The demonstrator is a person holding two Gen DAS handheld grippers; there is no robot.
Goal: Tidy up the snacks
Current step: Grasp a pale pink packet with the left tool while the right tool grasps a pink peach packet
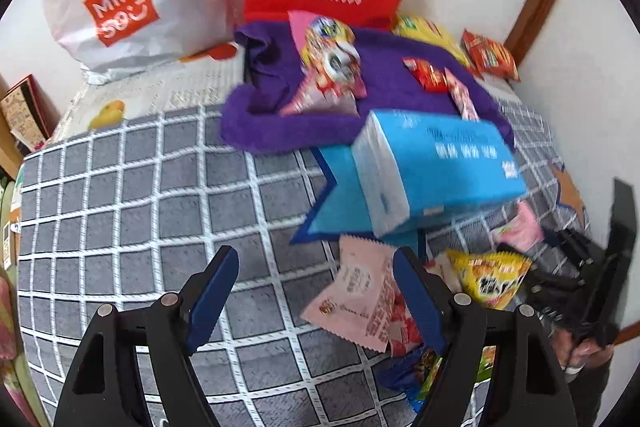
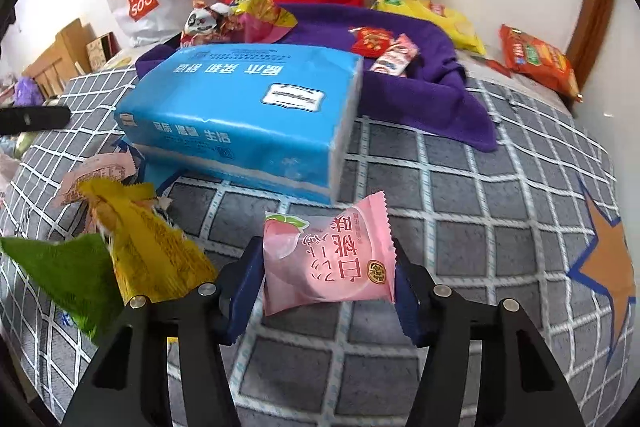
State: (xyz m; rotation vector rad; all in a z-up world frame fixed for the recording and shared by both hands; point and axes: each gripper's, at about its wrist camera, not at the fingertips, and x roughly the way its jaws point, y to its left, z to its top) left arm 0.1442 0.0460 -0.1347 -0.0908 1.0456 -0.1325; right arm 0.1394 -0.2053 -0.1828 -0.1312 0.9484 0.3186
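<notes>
left wrist: left gripper (image 1: 316, 291) jaws apart over the grid blanket (image 1: 140, 195), nothing between; pale pink wrapper (image 1: 360, 303) touches its right finger; purple towel (image 1: 384, 87) holds sorted snacks | right wrist: right gripper (image 2: 328, 279) pinches the pink peach snack packet (image 2: 326, 263) by its sides; likely light, crinkly, slippery; only here the tissue pack (image 2: 240, 119) shows its long face

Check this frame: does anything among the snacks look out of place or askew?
Yes. A blue tissue pack, no snack, sits mid-bed, propped unevenly on a flat blue item. Loose snack packets lie jumbled beside it, away from the purple towel holding other snacks.
</notes>
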